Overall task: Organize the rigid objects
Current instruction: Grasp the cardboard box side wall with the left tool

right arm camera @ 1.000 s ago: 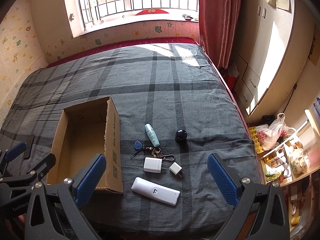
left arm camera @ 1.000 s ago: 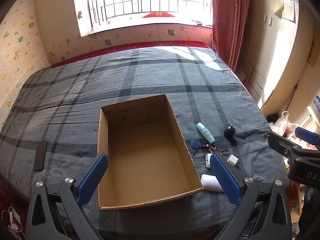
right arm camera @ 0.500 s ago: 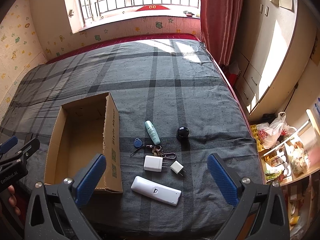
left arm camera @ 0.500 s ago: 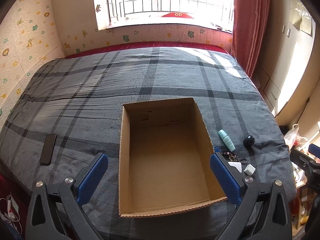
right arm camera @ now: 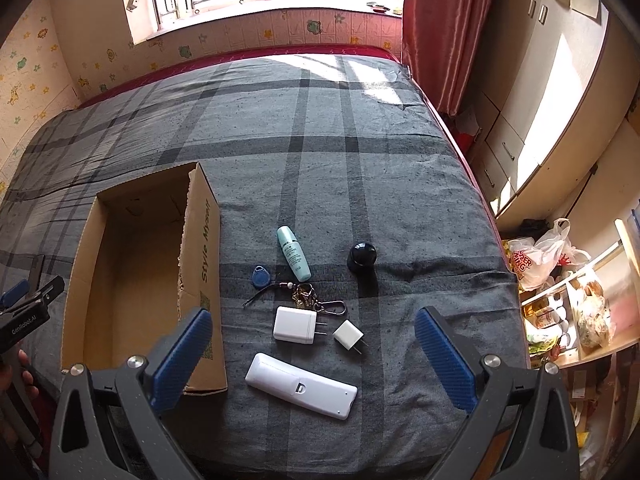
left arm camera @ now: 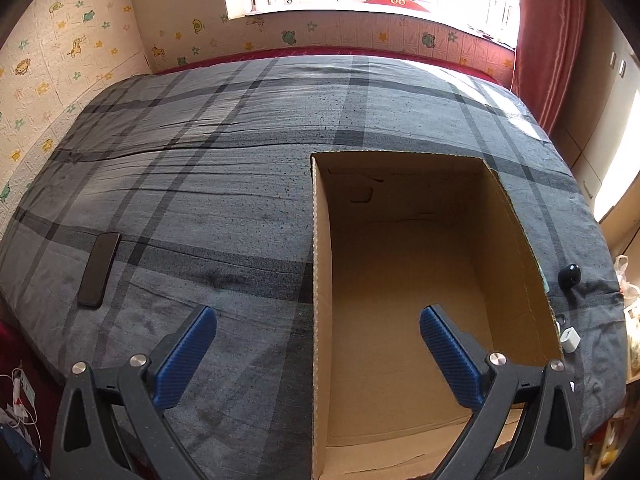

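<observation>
Blue-padded fingers of the right gripper [right arm camera: 314, 334] stand wide apart and empty above a long white remote control [right arm camera: 301, 385]; just beyond lie a white plug charger [right arm camera: 295, 324], a small white cube adapter [right arm camera: 348, 335], a keyring with blue fob [right arm camera: 298, 290], a mint tube [right arm camera: 294, 253] and a black round knob [right arm camera: 361, 257]. The left gripper [left arm camera: 318, 346] also gapes empty, over the near left wall of the open brown cardboard box [left arm camera: 516, 236] on the grey plaid bed [left arm camera: 224, 184]; a dark flat phone [left arm camera: 99, 269] lies well left.

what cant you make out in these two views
- Left wrist view: the cardboard box's right wall hides most of the small items beside it; only the black knob and small charger show.
- Right wrist view: print on the teal bottle is too small to read.
- Right wrist view: left gripper is cut off by the frame edge.
</observation>
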A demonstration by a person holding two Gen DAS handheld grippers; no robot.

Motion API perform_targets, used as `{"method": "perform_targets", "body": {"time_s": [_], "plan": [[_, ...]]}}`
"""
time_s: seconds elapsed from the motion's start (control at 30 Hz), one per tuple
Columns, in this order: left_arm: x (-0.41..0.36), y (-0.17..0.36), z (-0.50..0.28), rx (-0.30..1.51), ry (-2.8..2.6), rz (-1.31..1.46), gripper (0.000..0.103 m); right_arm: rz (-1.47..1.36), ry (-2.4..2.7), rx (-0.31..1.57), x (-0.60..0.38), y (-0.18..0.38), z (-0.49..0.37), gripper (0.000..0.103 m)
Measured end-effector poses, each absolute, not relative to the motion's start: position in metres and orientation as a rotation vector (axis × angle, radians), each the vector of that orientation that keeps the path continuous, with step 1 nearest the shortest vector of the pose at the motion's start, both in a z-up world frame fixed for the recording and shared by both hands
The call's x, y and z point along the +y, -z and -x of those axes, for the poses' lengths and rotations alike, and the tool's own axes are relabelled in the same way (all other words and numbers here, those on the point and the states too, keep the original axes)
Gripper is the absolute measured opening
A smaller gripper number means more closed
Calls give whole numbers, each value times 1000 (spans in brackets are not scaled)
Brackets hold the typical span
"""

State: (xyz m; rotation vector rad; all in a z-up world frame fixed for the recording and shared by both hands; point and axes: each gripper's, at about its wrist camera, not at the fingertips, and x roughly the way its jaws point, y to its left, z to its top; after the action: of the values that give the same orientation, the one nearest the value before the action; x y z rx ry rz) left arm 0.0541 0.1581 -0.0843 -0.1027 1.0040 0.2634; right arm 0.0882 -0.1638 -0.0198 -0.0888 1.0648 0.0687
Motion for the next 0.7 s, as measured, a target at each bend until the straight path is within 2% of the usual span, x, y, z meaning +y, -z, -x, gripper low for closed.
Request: {"method": "perform_targets", "body": {"time_s": [0.37, 0.43, 0.63, 0.7], "plan": [[170, 123, -63, 1012, -223, 87, 103, 113, -54, 1109, -161, 43, -105, 103], [169, 127, -65, 1020, -217, 82, 100, 119, -53, 1118, -160, 47, -106, 103], [169, 142, -71, 1077, -183, 97, 71, 123, -52, 1128, -161, 54, -108, 103], [168, 145, -72, 1073, -176, 98, 57, 122, -50, 1131, -162, 55, -109, 103]]}}
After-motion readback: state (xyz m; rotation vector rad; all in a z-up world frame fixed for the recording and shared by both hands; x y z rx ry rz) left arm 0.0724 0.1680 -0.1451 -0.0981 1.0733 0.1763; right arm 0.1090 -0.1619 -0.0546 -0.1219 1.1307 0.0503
